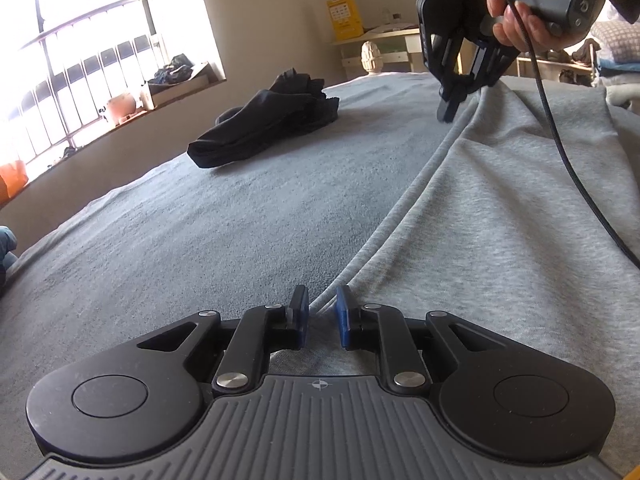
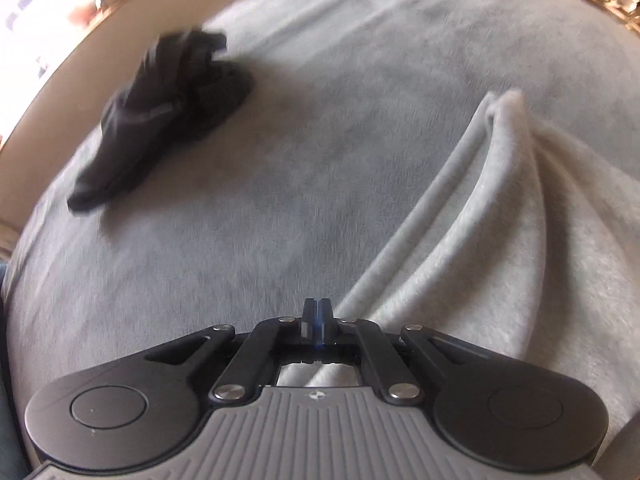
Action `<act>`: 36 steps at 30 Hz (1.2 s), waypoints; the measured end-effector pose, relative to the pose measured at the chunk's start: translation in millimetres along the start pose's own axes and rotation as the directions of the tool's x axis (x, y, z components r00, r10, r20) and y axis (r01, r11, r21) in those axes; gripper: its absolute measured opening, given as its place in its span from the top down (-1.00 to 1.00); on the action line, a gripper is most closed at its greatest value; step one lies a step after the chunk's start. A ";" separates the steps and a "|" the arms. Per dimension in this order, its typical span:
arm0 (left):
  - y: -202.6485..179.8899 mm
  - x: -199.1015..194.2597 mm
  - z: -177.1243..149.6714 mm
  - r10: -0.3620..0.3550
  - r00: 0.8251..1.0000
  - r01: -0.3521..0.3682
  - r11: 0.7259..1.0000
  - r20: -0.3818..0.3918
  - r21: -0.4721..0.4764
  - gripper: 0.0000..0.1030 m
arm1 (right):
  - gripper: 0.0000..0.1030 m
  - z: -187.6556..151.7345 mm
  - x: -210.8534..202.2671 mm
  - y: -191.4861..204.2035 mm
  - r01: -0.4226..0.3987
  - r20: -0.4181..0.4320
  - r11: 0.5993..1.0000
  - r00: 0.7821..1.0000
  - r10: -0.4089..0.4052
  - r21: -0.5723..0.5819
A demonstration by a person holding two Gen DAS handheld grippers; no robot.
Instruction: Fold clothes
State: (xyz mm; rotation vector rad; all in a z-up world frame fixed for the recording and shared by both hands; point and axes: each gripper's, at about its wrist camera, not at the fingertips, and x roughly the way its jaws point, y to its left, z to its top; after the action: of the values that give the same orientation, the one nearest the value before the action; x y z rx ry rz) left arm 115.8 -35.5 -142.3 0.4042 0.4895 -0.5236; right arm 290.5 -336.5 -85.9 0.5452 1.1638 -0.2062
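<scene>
A light grey sweatshirt-like garment (image 1: 500, 208) lies on the grey bed cover (image 1: 200, 240), its doubled folded edge running from near to far. My left gripper (image 1: 322, 312) is open, its blue pads on either side of the near end of that edge. My right gripper (image 1: 450, 108), held in a hand, is shut on the far end of the edge. In the right wrist view the garment (image 2: 500, 240) lies to the right and my right gripper (image 2: 317, 312) is shut, with cloth showing under its jaws.
A black garment (image 1: 264, 124) lies bundled on the cover at the far left; it also shows in the right wrist view (image 2: 160, 116). A window with bars (image 1: 80, 60) is at the left. A shelf with a yellow box (image 1: 344, 16) stands beyond the bed.
</scene>
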 end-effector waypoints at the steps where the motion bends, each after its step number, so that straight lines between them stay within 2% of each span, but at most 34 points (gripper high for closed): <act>1: -0.1 -1.4 0.0 -0.001 1.000 0.001 1.000 0.002 0.001 0.70 | 0.98 -5.0 1.5 1.6 -0.014 -0.044 1.000 0.999 0.014 0.004; 3: 0.9 -4.9 0.6 -0.011 1.000 0.011 1.000 0.010 -0.004 0.70 | 0.91 -15.0 4.3 4.8 -0.042 -0.132 0.999 0.990 0.043 0.013; 5: 5.2 -8.8 2.6 -0.048 0.998 0.049 0.999 0.034 -0.020 0.70 | 0.57 -24.5 3.5 12.9 -0.058 -0.180 0.998 0.982 0.057 -0.003; 6: 6.3 -10.0 4.1 -0.075 0.996 0.076 0.997 0.048 -0.021 0.69 | 0.24 -28.5 3.3 17.5 -0.063 -0.202 0.998 0.978 0.059 -0.014; 7: 5.6 -10.1 5.8 -0.102 0.993 0.103 0.995 0.055 -0.010 0.67 | 0.16 -29.9 5.0 20.7 -0.062 -0.219 0.998 0.974 0.056 -0.020; 10: -3.9 -4.4 11.6 -0.140 0.988 0.137 0.989 0.068 0.049 0.60 | 0.16 -30.3 13.4 26.2 -0.027 -0.262 0.999 0.965 0.020 -0.024; 13: -14.8 7.3 14.5 -0.179 0.983 0.173 0.980 0.045 0.101 0.58 | 0.16 -24.0 28.5 16.1 0.033 -0.304 0.999 0.953 -0.022 0.030; 18: -23.7 19.4 11.9 -0.201 0.979 0.195 0.964 0.019 0.178 0.58 | 0.15 -19.1 40.5 6.8 0.022 -0.328 0.996 0.944 0.009 0.092; 20: -23.0 22.3 13.1 -0.209 0.978 0.203 0.963 0.011 0.176 0.58 | 0.16 -18.5 42.5 4.5 0.015 -0.331 0.995 0.944 0.019 0.101; 21: -22.1 24.1 13.9 -0.212 0.977 0.208 0.964 0.007 0.165 0.59 | 0.26 -20.0 41.3 4.3 0.017 -0.324 0.995 0.946 0.014 0.093; 22: -22.0 24.9 14.6 -0.212 0.977 0.210 0.966 0.003 0.152 0.59 | 0.44 -22.3 39.7 4.9 0.024 -0.316 0.997 0.949 0.002 0.076; 23: -22.1 25.7 15.4 -0.210 0.978 0.208 0.968 0.002 0.143 0.60 | 0.52 -25.1 37.8 5.0 0.027 -0.300 0.998 0.954 -0.008 0.058; 24: -22.8 25.7 15.9 -0.208 0.978 0.206 0.969 0.002 0.134 0.67 | 0.67 -27.9 35.8 5.2 0.030 -0.283 0.999 0.959 -0.017 0.040; 25: -25.8 24.6 15.6 -0.203 0.979 0.200 0.969 0.006 0.146 0.90 | 0.83 -29.8 31.6 5.4 0.025 -0.260 0.999 0.965 -0.016 0.029; 27: -32.1 22.1 14.8 -0.194 0.981 0.188 0.967 0.014 0.172 0.99 | 0.93 -33.6 23.3 5.9 0.015 -0.215 1.000 0.977 -0.014 0.005; 30: -36.4 14.5 13.4 -0.154 0.987 0.140 0.968 0.050 0.209 1.00 | 0.94 -34.2 7.9 9.9 -0.010 -0.156 1.000 0.988 0.008 -0.017; 33: -31.4 14.0 18.8 -0.127 0.990 0.111 0.972 0.065 0.206 1.00 | 0.94 -32.2 -8.7 15.4 -0.041 -0.103 0.999 0.994 0.038 -0.033; 36: -27.1 16.2 23.1 -0.105 0.992 0.088 0.975 0.071 0.203 1.00 | 0.94 -25.7 -6.6 22.7 -0.052 -0.092 0.998 0.995 0.049 -0.030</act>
State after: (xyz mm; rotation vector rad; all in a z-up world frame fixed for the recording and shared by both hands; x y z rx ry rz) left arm 120.7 -74.2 -138.7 0.5504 0.3800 -0.6837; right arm 276.7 -304.9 -80.4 0.5594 1.2391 -0.1198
